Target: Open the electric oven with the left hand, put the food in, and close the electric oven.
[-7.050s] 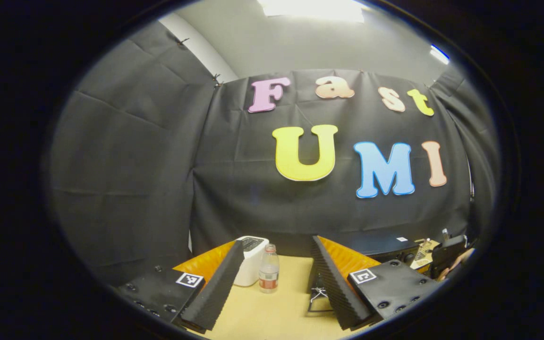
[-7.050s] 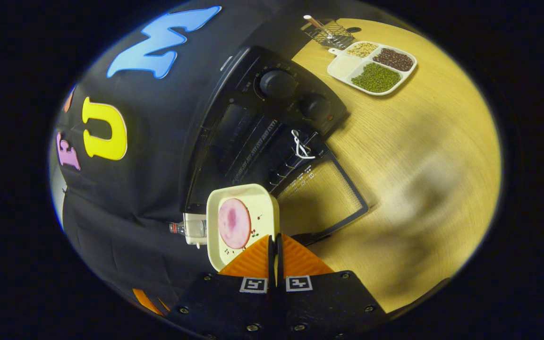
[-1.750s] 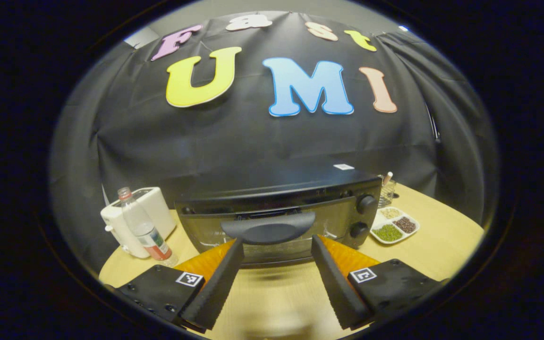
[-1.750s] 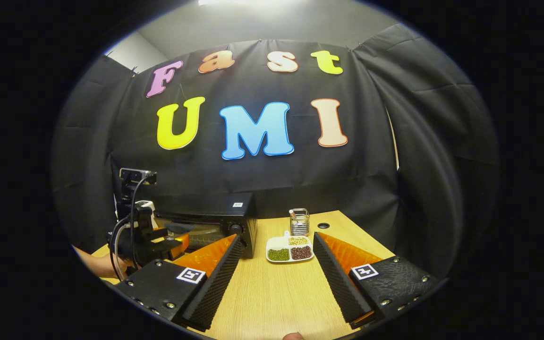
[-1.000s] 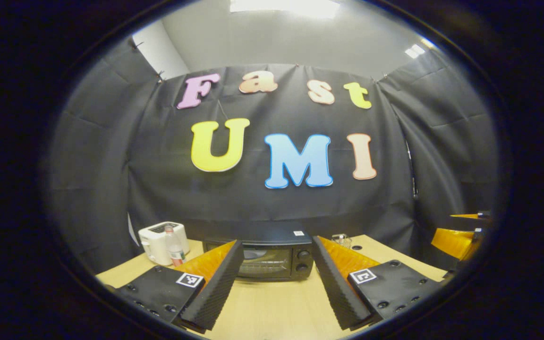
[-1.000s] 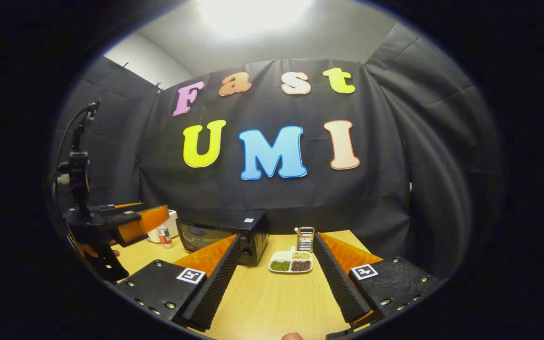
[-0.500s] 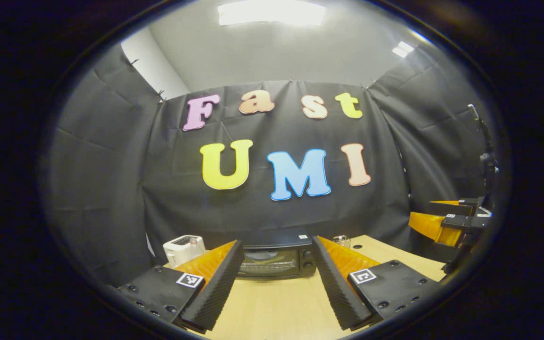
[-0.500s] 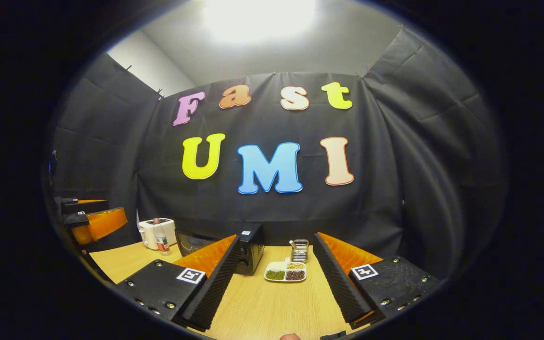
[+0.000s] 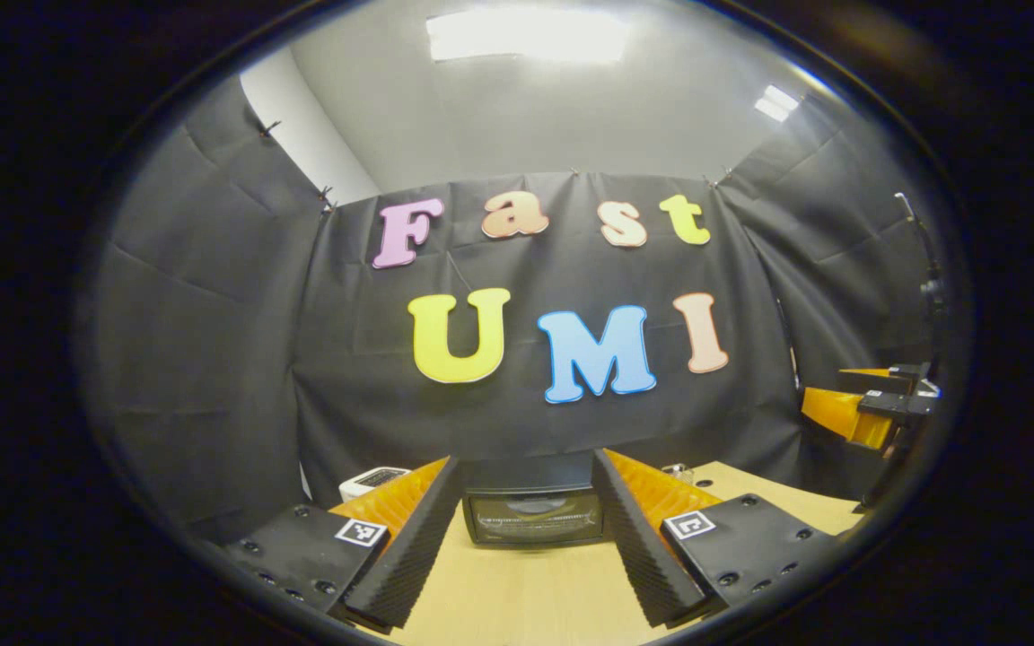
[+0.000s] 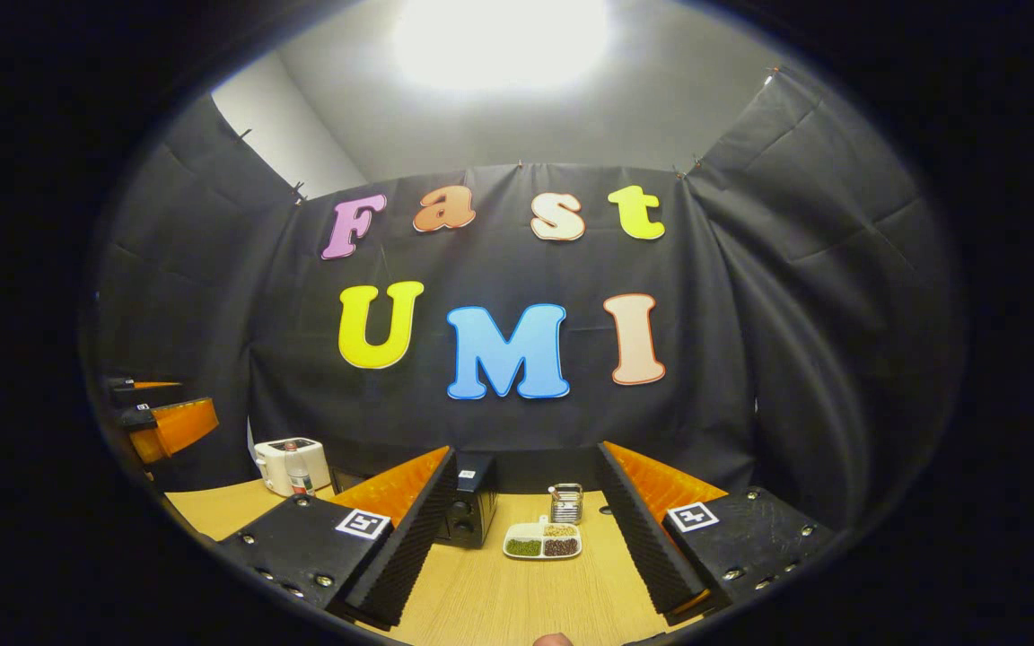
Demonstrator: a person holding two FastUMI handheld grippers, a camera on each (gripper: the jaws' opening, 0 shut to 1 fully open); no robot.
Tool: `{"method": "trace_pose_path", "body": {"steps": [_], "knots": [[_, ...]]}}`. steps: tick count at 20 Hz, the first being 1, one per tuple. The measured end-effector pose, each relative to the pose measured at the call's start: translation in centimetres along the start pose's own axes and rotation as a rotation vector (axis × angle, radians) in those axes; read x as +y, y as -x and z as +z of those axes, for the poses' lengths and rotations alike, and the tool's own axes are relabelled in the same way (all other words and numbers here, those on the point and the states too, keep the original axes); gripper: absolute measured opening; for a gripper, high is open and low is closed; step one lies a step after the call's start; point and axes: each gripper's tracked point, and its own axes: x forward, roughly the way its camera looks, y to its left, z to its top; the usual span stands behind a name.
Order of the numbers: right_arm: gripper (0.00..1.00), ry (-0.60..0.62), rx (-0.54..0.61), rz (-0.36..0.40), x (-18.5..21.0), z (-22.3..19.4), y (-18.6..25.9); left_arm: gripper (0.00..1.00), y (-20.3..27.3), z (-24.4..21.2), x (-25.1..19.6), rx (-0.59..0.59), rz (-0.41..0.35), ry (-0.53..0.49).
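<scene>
I'm holding both the left gripper [image 9: 526,547] and right gripper [image 10: 526,547] spread and empty, the oven [image 9: 532,511] lying lengthwise along the table's [image 9: 517,601] far edge, its closed door facing me.

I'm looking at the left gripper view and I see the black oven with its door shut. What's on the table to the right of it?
Observer: In the right gripper view, a white divided tray lies right of the oven, with green and dark beans in it.
Operator: Is the right gripper holding the food?
Observer: No, the right gripper is open, with nothing between its fingers.
Operator: What's by the toaster?
Observer: A small bottle stands in front of the white toaster.
</scene>
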Motion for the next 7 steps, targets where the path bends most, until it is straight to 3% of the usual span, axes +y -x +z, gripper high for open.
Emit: {"method": "trace_pose_path", "body": {"steps": [4, 7], "knots": [[0.96, 0.005, -0.016, 0.001, 0.9, 1.1, 0.4, 0.90, 0.1, -0.2, 0.6, 0.012, -0.013, 0.058], [0.96, 0.025, -0.024, 0.019, 1.6, 0.8, 0.8, 0.90, 0.1, -0.5, 1.1, 0.024, -0.020, 0.086]]}}
